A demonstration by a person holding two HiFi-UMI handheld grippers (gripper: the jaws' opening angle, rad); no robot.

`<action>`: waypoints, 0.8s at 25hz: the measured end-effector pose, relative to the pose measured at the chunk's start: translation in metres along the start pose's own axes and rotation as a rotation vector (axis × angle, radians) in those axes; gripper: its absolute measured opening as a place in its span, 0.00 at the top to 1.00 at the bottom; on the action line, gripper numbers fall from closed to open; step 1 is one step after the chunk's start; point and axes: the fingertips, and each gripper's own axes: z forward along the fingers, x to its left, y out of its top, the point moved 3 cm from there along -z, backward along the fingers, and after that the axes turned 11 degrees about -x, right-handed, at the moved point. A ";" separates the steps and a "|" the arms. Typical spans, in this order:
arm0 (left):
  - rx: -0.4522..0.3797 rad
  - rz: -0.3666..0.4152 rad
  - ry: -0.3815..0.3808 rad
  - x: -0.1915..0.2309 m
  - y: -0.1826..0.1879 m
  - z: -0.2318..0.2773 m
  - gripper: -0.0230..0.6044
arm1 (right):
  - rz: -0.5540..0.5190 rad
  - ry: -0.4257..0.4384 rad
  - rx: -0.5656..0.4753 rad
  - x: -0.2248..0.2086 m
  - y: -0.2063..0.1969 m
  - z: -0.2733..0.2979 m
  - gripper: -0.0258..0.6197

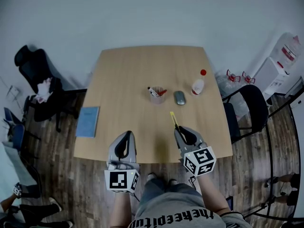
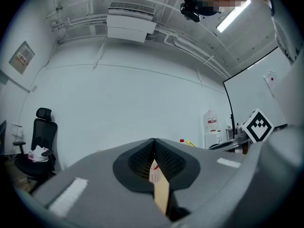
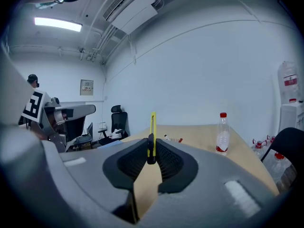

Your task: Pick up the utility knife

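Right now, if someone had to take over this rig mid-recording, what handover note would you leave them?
Grippers: left gripper has its jaws together and empty, over the near edge of the table. The right gripper is shut on the yellow utility knife, which sticks out past the jaws.
Things: the knife looks clear of the tabletop. The pen cup, mouse and bottle stand farther back, and the blue notebook lies to the left.
Done: knife gripped and apparently picked up.
Left: probably only holding it steady.

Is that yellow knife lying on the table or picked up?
Picked up: the right tool grips the utility knife, whose yellow body sticks up beyond its jaws.
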 end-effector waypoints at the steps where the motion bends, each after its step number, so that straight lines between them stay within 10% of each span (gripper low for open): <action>1: -0.001 0.000 -0.002 -0.001 0.000 0.000 0.93 | -0.005 -0.001 -0.008 0.000 0.002 -0.002 0.87; 20: -0.006 0.001 -0.014 -0.020 0.004 -0.012 0.93 | -0.098 -0.019 -0.148 0.002 0.037 -0.032 0.87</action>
